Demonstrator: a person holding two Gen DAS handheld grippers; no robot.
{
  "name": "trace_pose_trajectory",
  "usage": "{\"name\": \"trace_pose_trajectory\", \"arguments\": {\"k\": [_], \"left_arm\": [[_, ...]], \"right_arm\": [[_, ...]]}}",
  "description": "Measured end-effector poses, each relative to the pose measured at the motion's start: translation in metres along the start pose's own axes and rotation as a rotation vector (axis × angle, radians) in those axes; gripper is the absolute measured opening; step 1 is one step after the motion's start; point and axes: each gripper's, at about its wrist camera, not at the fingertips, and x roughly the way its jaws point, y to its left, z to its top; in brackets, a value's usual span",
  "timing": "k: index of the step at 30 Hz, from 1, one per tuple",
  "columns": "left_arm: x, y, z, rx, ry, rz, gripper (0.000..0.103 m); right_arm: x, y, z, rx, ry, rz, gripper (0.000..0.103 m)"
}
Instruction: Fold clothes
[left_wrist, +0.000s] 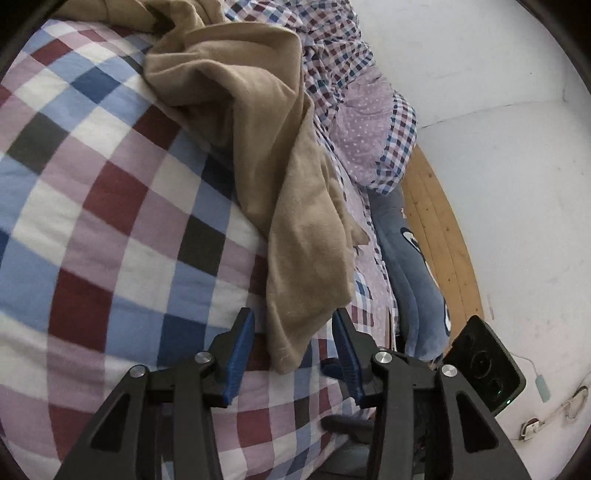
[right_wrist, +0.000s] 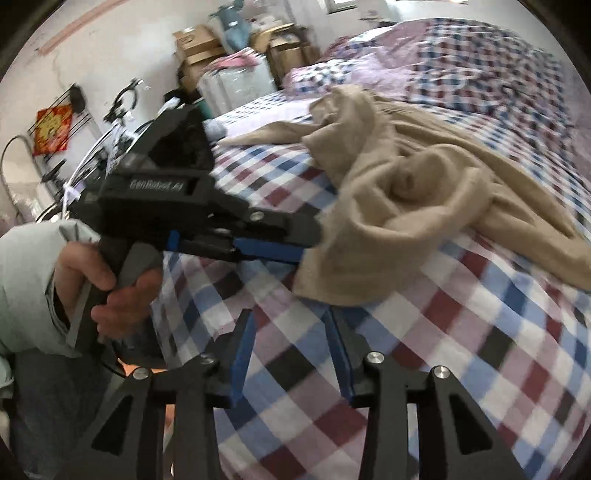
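The left gripper (left_wrist: 293, 328) stood with its jaws open around the tan garment's (left_wrist: 258, 129) near edge. The right gripper (right_wrist: 291, 325) — jaws also open — hovered over the checked bed (right_wrist: 461, 350).

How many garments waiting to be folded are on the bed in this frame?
1: a crumpled tan garment on the checked quilt, its edge between the open left gripper fingers. Others may lie out of view.

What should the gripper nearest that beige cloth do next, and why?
Probably close the left gripper on the hem of the beige garment. Its jaws stand open with the cloth's lower end lying between them, nothing yet pinched, and the garment is still crumpled on the checked bedspread. The right gripper is open over bare bedspread.
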Motion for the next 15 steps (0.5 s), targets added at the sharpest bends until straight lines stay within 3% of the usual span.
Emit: {"name": "trace_pose_trajectory", "arguments": {"k": [6, 10, 12, 13, 15], "left_arm": [[0.01, -0.012, -0.014, 0.038, 0.006, 0.02, 0.047], [0.026, -0.018, -0.011, 0.014, -0.016, -0.019, 0.045], [0.032, -0.022, -0.011, 0.007, -0.019, -0.017, 0.028], [0.034, -0.024, -0.011, 0.007, -0.017, -0.003, 0.008], [0.032, -0.029, -0.012, 0.021, -0.034, 0.023, 0.004]], "right_arm": [[-0.041, -0.008, -0.019, 0.117, -0.112, -0.143, 0.048], [-0.063, -0.017, -0.023, 0.214, -0.188, -0.252, 0.066], [-0.069, -0.025, -0.021, 0.26, -0.217, -0.286, 0.067], [-0.071, -0.031, -0.02, 0.288, -0.229, -0.294, 0.068], [-0.074, -0.042, -0.02, 0.347, -0.25, -0.3, 0.068]]}}
